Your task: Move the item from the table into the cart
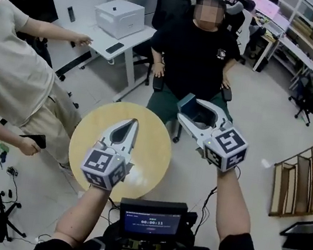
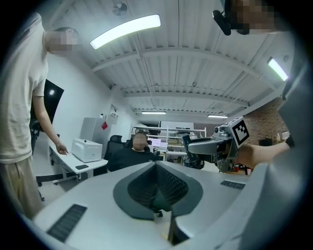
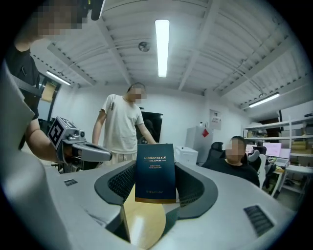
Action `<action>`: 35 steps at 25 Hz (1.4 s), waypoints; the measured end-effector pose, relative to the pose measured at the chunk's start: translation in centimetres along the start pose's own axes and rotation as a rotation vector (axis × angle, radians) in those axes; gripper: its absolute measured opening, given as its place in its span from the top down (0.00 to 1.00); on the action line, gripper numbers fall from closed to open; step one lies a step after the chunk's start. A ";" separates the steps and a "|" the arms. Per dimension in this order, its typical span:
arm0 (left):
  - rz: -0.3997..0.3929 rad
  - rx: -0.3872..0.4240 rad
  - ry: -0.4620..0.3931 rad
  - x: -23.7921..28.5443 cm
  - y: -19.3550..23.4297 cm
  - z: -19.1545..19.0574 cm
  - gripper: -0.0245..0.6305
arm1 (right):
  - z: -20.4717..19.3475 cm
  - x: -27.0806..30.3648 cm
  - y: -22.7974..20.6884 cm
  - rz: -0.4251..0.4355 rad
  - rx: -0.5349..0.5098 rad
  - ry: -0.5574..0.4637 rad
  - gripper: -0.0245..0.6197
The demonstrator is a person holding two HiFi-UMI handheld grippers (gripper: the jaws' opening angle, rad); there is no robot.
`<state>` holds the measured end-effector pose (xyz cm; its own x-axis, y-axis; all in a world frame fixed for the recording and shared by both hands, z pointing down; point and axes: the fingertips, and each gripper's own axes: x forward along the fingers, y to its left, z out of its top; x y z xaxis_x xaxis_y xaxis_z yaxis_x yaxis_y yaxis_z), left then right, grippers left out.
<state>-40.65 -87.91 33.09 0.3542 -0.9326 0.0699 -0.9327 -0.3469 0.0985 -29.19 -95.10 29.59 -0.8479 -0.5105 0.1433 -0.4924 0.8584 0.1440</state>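
My right gripper [image 1: 187, 110] is shut on a dark blue box [image 1: 186, 104] with gold print and holds it in the air past the right rim of the round wooden table [image 1: 152, 150]. In the right gripper view the box [image 3: 155, 172] stands upright between the pads, with the table's edge [image 3: 144, 225] below it. Over the table, my left gripper [image 1: 129, 124] has its jaws closed tip to tip with nothing between them; the left gripper view shows the tips [image 2: 156, 165] meeting. A wooden shelved cart [image 1: 298, 185] stands on the floor at the far right.
A person in black [image 1: 195, 51] sits in a chair just beyond the table. At the left stands a person in beige [image 1: 11, 67], beside a white desk [image 1: 129, 41] carrying a printer [image 1: 120, 17]. A small screen [image 1: 151, 218] is mounted at my chest.
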 end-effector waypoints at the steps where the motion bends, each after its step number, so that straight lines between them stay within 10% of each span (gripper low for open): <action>1: -0.019 0.006 -0.002 0.5 -2.2 0.2 0.96 | 0.0 -2.5 -0.6 -0.022 -0.001 -0.003 0.58; 10: -0.245 0.038 -0.010 7.2 -25.2 -1.5 0.96 | -4.3 -27.8 -7.2 -0.288 0.006 -0.024 0.58; 19: -0.728 0.067 0.014 9.5 -49.8 -4.1 0.96 | -8.9 -53.2 -7.8 -0.752 0.055 0.021 0.58; 28: -1.134 0.085 0.044 1.9 -70.8 -7.5 0.96 | -11.1 -75.8 2.6 -1.182 0.098 0.061 0.58; 35: -1.424 0.085 0.034 -17.3 -96.5 -13.0 0.96 | -14.3 -101.8 21.6 -1.463 0.091 0.100 0.58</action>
<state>44.10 -37.06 35.28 0.9769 0.2132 -0.0131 0.2135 -0.9759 0.0451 49.35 -25.33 32.12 0.4210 -0.9070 -0.0066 -0.8954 -0.4168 0.1566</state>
